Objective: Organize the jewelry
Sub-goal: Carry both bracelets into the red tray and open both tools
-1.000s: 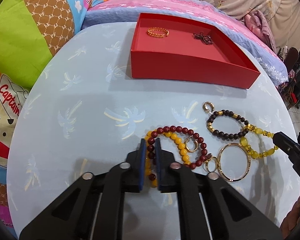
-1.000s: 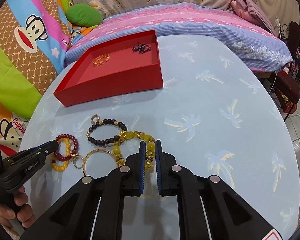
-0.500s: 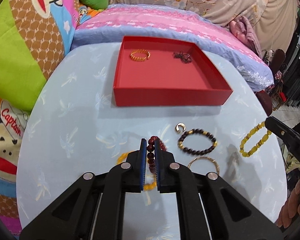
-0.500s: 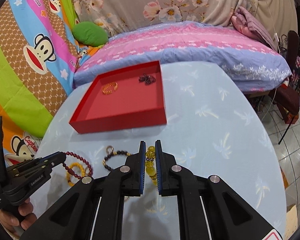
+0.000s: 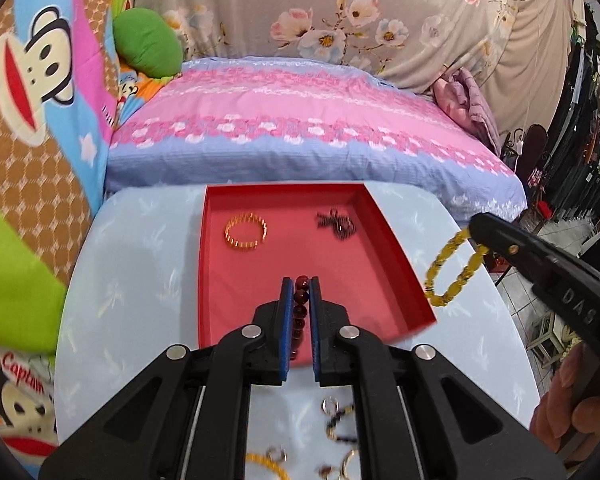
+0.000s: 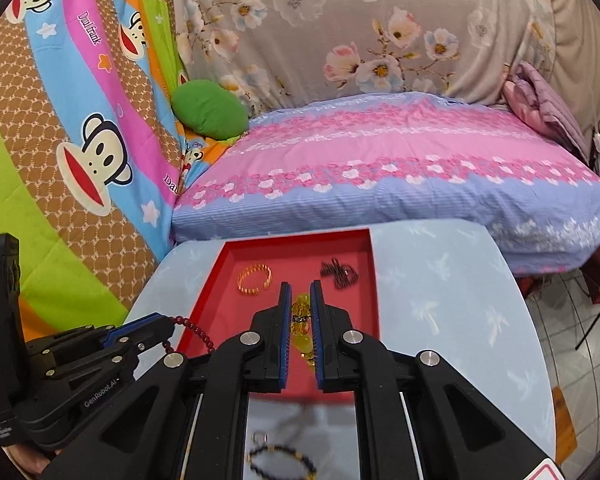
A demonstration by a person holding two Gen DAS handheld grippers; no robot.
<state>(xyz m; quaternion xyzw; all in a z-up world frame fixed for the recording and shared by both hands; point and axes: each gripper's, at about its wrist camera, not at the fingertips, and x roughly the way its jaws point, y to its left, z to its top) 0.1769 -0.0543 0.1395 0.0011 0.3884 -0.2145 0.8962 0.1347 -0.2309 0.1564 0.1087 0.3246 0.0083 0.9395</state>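
You've got the dark red bead bracelet point(image 5: 300, 300) clamped in your left gripper point(image 5: 299, 285), hanging over the near end of the red tray point(image 5: 396, 248). Carry it deeper past the near wall before you let go, clear of the gold bangle point(image 5: 246, 231) at the tray's far left. Your right gripper point(image 6: 299, 289) is pinched on the yellow bead bracelet point(image 6: 300, 312), over the tray's middle, I think. Lower it short of the dark beaded piece point(image 6: 339, 273).
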